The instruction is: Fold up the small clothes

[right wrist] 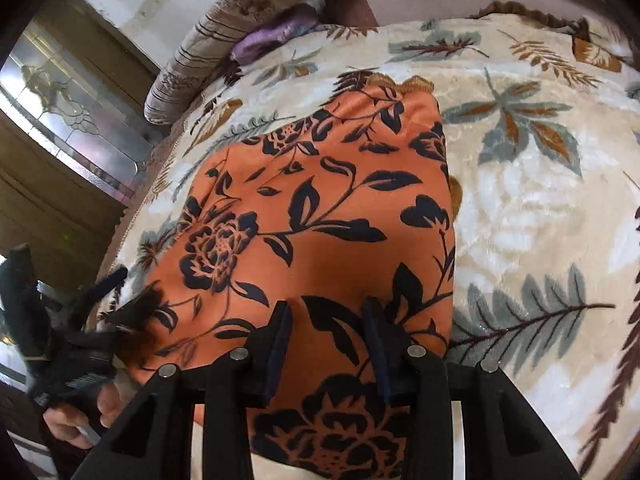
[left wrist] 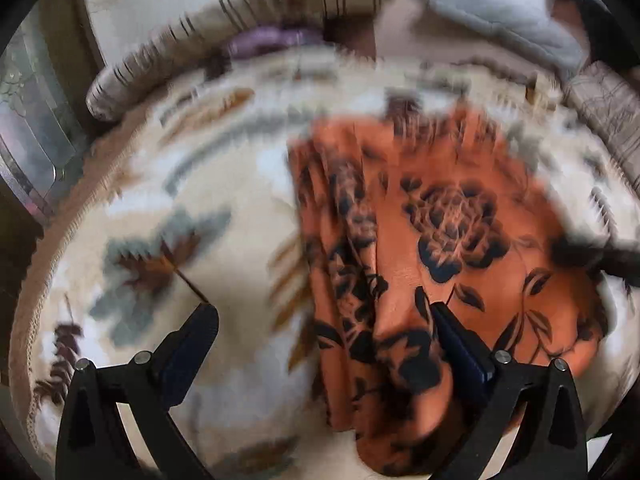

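Note:
An orange garment with black flowers [left wrist: 452, 248] lies on a cream leaf-patterned blanket [left wrist: 224, 184]. The left wrist view is blurred. My left gripper [left wrist: 324, 312] is open wide, with its right finger over the garment's left part and its left finger over the blanket. In the right wrist view the garment [right wrist: 320, 216] spreads out ahead. My right gripper [right wrist: 326, 320] is partly open just above the cloth near its close edge, with nothing held between the pads. The left gripper [right wrist: 100, 300] shows at the garment's left edge in the right wrist view.
A striped bolster pillow [right wrist: 208, 40] and a purple cloth [right wrist: 272, 38] lie at the far edge of the bed. A wooden cabinet with a glass panel [right wrist: 76, 120] stands to the left. A grey quilt [left wrist: 500, 12] lies at the far right.

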The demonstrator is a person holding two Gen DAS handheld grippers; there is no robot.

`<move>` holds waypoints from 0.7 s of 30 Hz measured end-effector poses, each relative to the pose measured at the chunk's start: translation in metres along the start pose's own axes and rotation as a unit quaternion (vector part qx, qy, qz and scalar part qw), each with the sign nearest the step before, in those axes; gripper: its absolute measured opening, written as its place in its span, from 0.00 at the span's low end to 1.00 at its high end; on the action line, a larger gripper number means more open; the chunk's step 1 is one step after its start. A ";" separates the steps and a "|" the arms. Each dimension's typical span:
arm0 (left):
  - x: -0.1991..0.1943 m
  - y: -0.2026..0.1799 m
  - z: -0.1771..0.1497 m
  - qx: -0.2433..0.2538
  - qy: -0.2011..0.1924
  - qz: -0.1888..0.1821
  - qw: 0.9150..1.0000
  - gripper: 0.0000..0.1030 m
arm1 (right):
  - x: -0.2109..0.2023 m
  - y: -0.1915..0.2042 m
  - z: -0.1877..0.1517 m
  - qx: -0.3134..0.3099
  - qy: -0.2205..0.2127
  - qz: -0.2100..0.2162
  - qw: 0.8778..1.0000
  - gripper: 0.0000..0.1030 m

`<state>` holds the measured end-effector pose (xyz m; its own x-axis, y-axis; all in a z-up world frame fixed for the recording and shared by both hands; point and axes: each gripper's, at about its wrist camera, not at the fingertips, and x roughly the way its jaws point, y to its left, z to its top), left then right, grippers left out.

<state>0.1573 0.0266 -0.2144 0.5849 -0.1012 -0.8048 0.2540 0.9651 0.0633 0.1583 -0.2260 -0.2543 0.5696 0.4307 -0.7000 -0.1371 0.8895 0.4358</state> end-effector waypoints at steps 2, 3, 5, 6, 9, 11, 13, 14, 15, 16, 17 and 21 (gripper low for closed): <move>-0.007 0.004 0.005 -0.021 -0.010 -0.007 1.000 1.00 | -0.012 0.000 0.002 0.012 0.003 0.009 1.000 0.40; -0.014 0.003 0.008 -0.015 -0.026 0.010 1.000 1.00 | -0.019 0.000 0.003 0.012 -0.002 0.020 1.000 0.40; -0.021 -0.002 0.009 -0.002 -0.045 0.039 0.998 1.00 | -0.030 0.000 0.002 0.004 -0.016 0.023 1.000 0.40; -0.024 -0.005 0.010 0.003 -0.049 0.045 0.998 1.00 | -0.037 0.001 0.000 -0.003 -0.023 0.016 1.000 0.40; -0.031 -0.012 0.011 0.013 -0.062 0.054 0.997 1.00 | -0.046 0.003 -0.010 -0.011 -0.023 0.022 0.999 0.40; -0.034 -0.017 0.012 0.023 -0.069 0.061 0.995 1.00 | -0.050 0.004 -0.018 -0.016 -0.023 0.025 0.999 0.40; -0.037 -0.019 0.013 0.027 -0.073 0.069 0.995 1.00 | -0.045 0.004 -0.023 -0.018 -0.015 0.029 0.999 0.40; -0.037 -0.019 0.013 0.027 -0.073 0.071 0.994 1.00 | -0.038 0.003 -0.027 -0.023 -0.002 0.026 0.999 0.40; -0.037 -0.020 0.012 0.027 -0.072 0.073 0.994 1.00 | -0.033 0.002 -0.029 -0.026 0.001 0.024 0.999 0.40; -0.035 -0.021 0.011 0.028 -0.069 0.076 0.994 1.00 | -0.030 0.001 -0.031 -0.028 0.000 0.027 0.999 0.40; -0.032 -0.021 0.011 0.030 -0.066 0.079 0.994 1.00 | -0.027 -0.001 -0.032 -0.027 -0.006 0.034 0.999 0.40; -0.026 -0.026 0.008 0.037 -0.054 0.086 0.994 1.00 | -0.028 -0.006 -0.031 -0.023 -0.002 0.050 0.998 0.40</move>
<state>0.1418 0.0023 -0.1906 0.7027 0.0355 -0.7106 0.1964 0.9503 0.2417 0.1181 -0.2390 -0.2546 0.5541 0.5175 -0.6520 -0.2312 0.8481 0.4767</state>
